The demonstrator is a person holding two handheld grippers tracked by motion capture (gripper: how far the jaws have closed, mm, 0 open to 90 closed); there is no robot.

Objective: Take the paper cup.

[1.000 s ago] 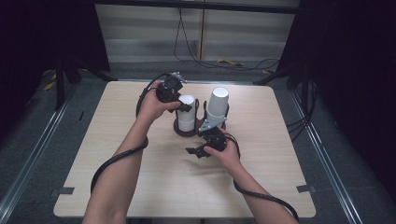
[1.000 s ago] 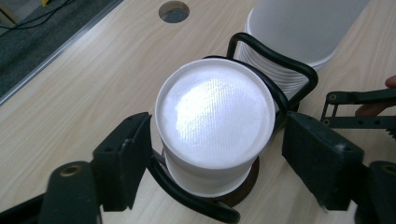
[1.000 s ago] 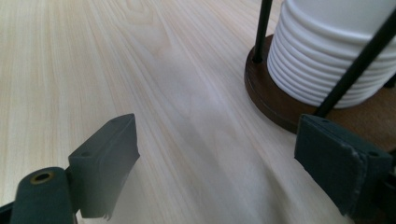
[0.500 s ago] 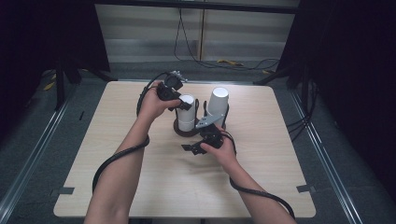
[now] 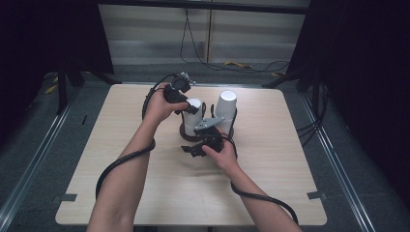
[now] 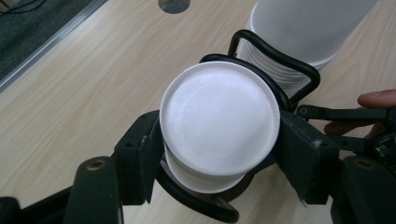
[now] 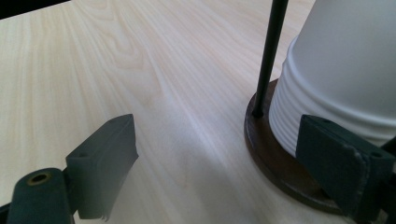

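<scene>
So the left gripper [image 6: 219,154] has just been closing, and its fingers [image 6: 140,158] are now clamped on the top cup [image 6: 219,123], pads pressed against both sides of it just under the flat white base. That cup is upside down, the top 1 of a left stack sitting in a black wire holder [image 6: 275,56] in the middle of the left gripper view. In the high view the same cup [image 5: 193,110] is a bit above center of the frame, with the left gripper [image 5: 180,99] coming at it from the upper left.

The 2nd stack [image 5: 225,108] stands just beside it on the right, taller, also upside down. Both stacks share a round dark base [image 7: 275,163] on the tabletop [image 5: 121,125].

The right gripper [image 5: 196,147] is lower in the high view, just below the holder, near the center of the frame. Its fingers [image 7: 100,156] are spread wide and released, nothing between them but bare wood in the right gripper view. The right-hand finger there sits in front of the ribbed rims of a stack [image 7: 345,74] at the right edge of the frame; can't tell if it touches. A thin black rod of the holder [image 7: 268,56] rises from the base at upper center-right.
</scene>
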